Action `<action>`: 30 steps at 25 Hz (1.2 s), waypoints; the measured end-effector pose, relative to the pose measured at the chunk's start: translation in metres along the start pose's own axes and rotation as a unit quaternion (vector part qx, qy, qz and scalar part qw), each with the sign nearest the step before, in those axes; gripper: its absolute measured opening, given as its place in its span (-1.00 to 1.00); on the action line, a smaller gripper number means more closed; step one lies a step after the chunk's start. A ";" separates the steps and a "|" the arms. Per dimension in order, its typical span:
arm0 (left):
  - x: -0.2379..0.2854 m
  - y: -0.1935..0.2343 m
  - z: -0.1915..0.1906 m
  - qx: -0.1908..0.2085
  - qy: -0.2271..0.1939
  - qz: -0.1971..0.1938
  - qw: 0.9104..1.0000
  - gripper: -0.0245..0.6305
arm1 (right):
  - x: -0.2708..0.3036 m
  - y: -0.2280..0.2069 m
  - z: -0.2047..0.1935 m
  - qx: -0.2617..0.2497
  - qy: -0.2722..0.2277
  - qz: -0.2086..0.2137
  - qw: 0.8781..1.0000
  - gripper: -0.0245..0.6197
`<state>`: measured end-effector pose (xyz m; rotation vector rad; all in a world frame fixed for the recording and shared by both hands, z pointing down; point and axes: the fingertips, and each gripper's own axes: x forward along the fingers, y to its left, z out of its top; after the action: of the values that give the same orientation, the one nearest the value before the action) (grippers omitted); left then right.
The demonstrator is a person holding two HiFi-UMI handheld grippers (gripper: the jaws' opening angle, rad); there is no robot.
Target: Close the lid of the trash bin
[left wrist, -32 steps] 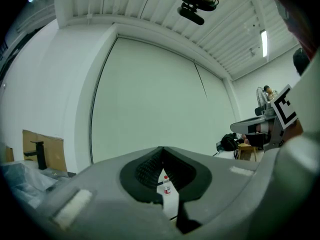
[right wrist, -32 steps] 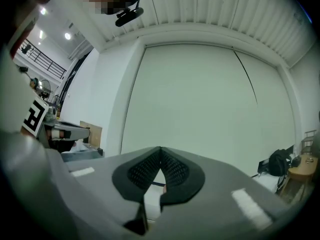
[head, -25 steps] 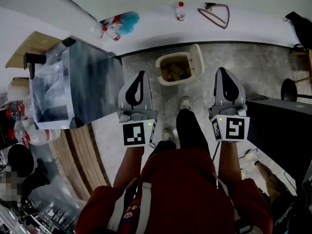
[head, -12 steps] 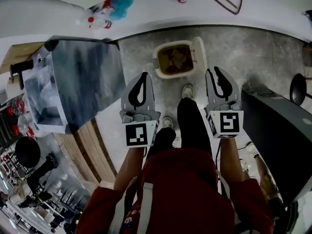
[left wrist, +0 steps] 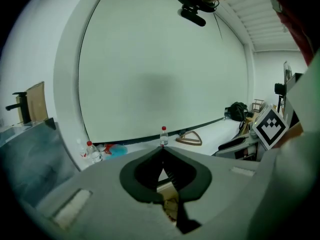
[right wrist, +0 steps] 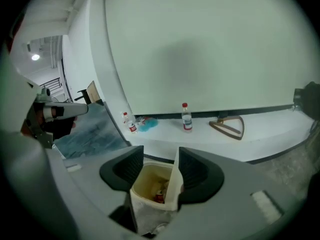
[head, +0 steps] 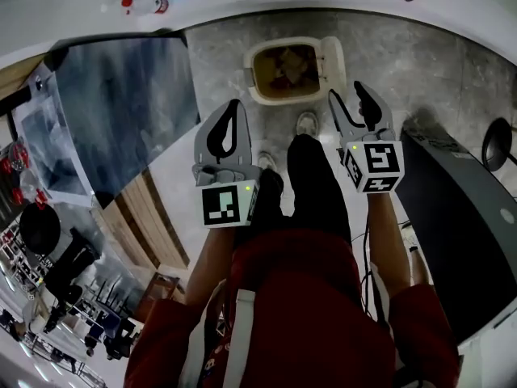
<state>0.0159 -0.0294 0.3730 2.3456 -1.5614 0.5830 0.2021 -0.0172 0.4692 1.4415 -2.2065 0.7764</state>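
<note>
The cream trash bin (head: 284,69) stands on the grey floor ahead of the person's feet, with rubbish inside. Its lid (head: 333,58) stands upright at the bin's right side. My right gripper (head: 347,95) hovers just right of the lid and short of it, jaws opening with nothing between the pads. In the right gripper view the bin (right wrist: 141,190) and the lid (right wrist: 173,183) show beyond the spread right gripper (right wrist: 161,151). My left gripper (head: 229,107) is held left of the bin, its tips together and empty. In the left gripper view the left gripper (left wrist: 162,149) hides most of the bin.
A large grey cabinet (head: 121,107) stands to the left of the bin and a dark unit (head: 464,233) to the right. The person's shoes (head: 307,123) are just before the bin. Water bottles (right wrist: 186,118) and a wooden hanger (right wrist: 229,125) lie on the white ledge behind.
Both grippers have come down and forward toward the bin. The right gripper's jaws have gone from shut to apart and now sit beside the lid.
</note>
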 end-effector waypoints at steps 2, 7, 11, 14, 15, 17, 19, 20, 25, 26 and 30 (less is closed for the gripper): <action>0.002 0.003 -0.010 -0.006 0.007 0.004 1.000 -0.91 | 0.012 -0.002 -0.017 0.005 0.024 0.005 1.000 -0.17; 0.005 0.015 -0.035 -0.024 0.026 0.013 0.999 -0.91 | 0.032 -0.001 -0.054 0.000 0.068 0.005 0.998 -0.13; 0.005 0.022 -0.046 -0.029 0.023 0.000 0.999 -0.91 | 0.034 0.001 -0.062 0.002 0.074 -0.010 0.997 -0.12; 0.005 0.036 -0.052 -0.032 0.027 0.001 0.999 -0.91 | 0.038 0.009 -0.062 0.004 0.075 -0.016 0.997 -0.12; 0.005 0.041 -0.055 -0.034 0.028 0.001 0.999 -0.91 | 0.040 0.014 -0.062 0.003 0.077 -0.016 0.997 -0.12; 0.006 0.049 -0.060 -0.038 0.027 -0.005 0.999 -0.91 | 0.045 0.026 -0.064 -0.002 0.083 -0.011 0.996 -0.12; 0.008 0.057 -0.065 -0.039 0.024 -0.013 0.999 -0.91 | 0.052 0.043 -0.066 -0.013 0.092 -0.003 0.996 -0.12; 0.009 0.062 -0.068 -0.039 0.024 -0.017 0.999 -0.91 | 0.057 0.051 -0.068 -0.017 0.096 0.002 0.995 -0.12; 0.019 0.091 -0.092 -0.050 0.035 -0.023 0.998 -0.91 | 0.084 0.091 -0.081 -0.032 0.121 0.020 0.992 -0.12; 0.020 0.097 -0.099 -0.055 0.040 -0.022 0.997 -0.91 | 0.088 0.098 -0.085 -0.034 0.129 0.023 0.991 -0.12; 0.027 0.112 -0.131 -0.057 0.060 -0.035 0.996 -0.91 | 0.110 0.118 -0.102 -0.041 0.154 0.032 0.987 -0.14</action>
<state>-0.1020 -0.0388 0.5014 2.2282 -1.4150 0.5925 0.0532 0.0084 0.5854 1.1305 -2.0294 0.8561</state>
